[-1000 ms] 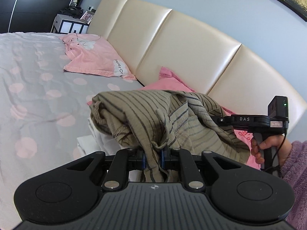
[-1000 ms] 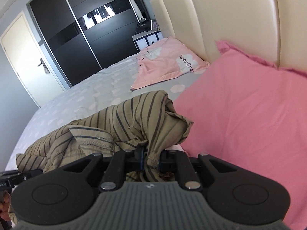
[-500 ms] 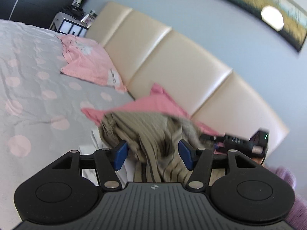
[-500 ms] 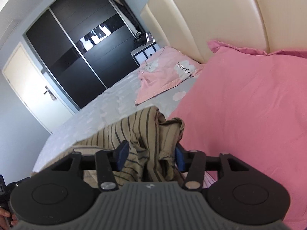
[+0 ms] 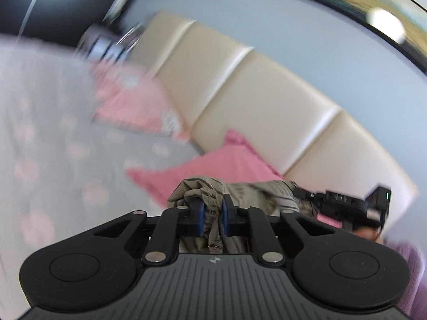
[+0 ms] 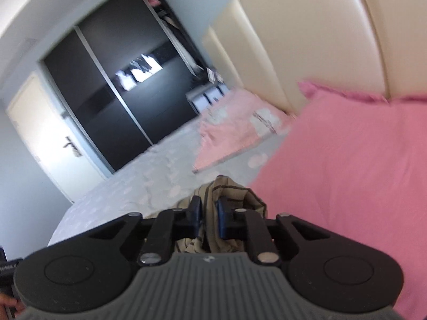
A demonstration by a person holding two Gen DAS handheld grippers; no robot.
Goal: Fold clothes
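Left wrist view: the left gripper (image 5: 212, 213) is closing, its blue pads pinching a bunched fold of the striped shirt (image 5: 248, 192), which is held up in front of the pink pillow (image 5: 226, 162) and headboard (image 5: 267, 106).

Right wrist view: the right gripper (image 6: 209, 214) is closing too, shirt (image 6: 229, 189) cloth clamped between its pads, above the bed (image 6: 138, 186), beside the pillow (image 6: 347, 173).

No legible txt/labels anywhere; frames too blurred.
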